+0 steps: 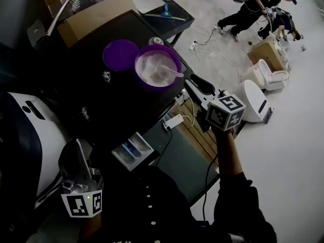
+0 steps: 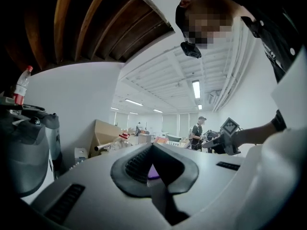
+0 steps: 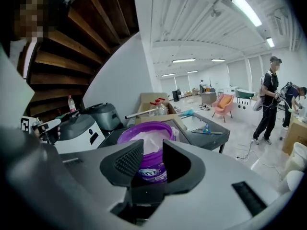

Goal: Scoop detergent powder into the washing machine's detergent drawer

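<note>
Looking down, the head view alone lays out the whole work area: a black table [image 1: 109, 110] fills the middle, with the white washing machine [image 1: 28, 130] at its 8 o'clock and a cardboard box [image 1: 96, 16] at 12 o'clock. On the table at 1 o'clock stands the purple tub [image 1: 157, 65] of white powder, with a white scoop [image 1: 174, 74] lying in it and the purple lid [image 1: 120, 54] just beside it at 9 o'clock. Only this view shows the detergent drawer [image 1: 132, 151], open at the table's 6 o'clock edge, between the two grippers. The right gripper view instead gives the tub [image 3: 146, 145] from the side, dead ahead. The left gripper view shows only a sliver of purple. The right gripper [image 1: 192, 85] is held out on an outstretched, dark-sleeved arm [image 1: 230, 161] and points toward 10 o'clock. It stops near the tub's 4 o'clock side without touching it. In its own view its jaws stand well apart and grip nothing, with the tub beyond the gap. The left gripper [image 1: 76, 146] hangs low at 7 o'clock beside the washing machine and points to 12 o'clock. In its own view its tips meet and hold nothing.
</note>
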Tool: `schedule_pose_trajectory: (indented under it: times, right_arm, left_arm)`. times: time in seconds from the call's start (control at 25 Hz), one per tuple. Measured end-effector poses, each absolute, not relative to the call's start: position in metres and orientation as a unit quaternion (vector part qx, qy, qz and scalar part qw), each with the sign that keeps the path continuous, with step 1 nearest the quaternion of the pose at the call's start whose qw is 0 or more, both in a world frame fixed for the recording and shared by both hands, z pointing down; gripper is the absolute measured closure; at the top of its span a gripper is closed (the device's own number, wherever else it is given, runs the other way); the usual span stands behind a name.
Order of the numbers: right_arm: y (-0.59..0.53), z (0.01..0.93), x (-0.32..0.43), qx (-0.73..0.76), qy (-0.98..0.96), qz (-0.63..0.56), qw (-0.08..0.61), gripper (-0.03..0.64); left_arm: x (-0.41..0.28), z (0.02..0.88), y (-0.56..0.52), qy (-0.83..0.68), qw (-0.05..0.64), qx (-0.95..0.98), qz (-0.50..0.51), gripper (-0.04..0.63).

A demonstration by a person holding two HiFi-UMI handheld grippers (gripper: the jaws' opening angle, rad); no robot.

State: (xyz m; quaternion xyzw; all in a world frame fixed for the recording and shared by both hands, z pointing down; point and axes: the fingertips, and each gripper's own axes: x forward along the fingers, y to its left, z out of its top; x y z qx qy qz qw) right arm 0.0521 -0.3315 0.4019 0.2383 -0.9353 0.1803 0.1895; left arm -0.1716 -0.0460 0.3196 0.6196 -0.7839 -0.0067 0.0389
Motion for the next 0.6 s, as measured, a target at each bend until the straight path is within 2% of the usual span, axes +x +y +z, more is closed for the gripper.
schedule_pose_trajectory:
  times: [0.2, 0.36, 0.4, 0.48, 0.6]
  right_arm:
    - [-0.340, 0.425, 0.033, 0.202, -0.933, 0.192, 0.229, 0.476]
    - [-0.342, 0.425, 0.029, 0.190, -0.934, 0.198, 0.228, 0.477]
    - [-0.342, 0.425, 0.028, 0.188, -0.935, 0.195, 0.231, 0.486]
    - [-0.342, 0.428, 0.027, 0.184, -0.935, 0.182, 0.241, 0.559]
    - [-0.340, 0.427, 0.025, 0.174, -0.939, 0.165, 0.246, 0.581]
  left_arm:
    - [-0.179, 0.336, -0.050, -0.788, 0.056, 0.613, 0.001, 0.581]
    - [-0.180, 0.342, -0.055, -0.789, 0.066, 0.610, 0.002, 0.581]
    - [-0.181, 0.344, -0.057, -0.790, 0.068, 0.610, 0.002, 0.581]
    - [-0.181, 0.348, -0.059, -0.789, 0.072, 0.610, 0.003, 0.581]
    - [-0.181, 0.352, -0.063, -0.787, 0.076, 0.612, 0.003, 0.581]
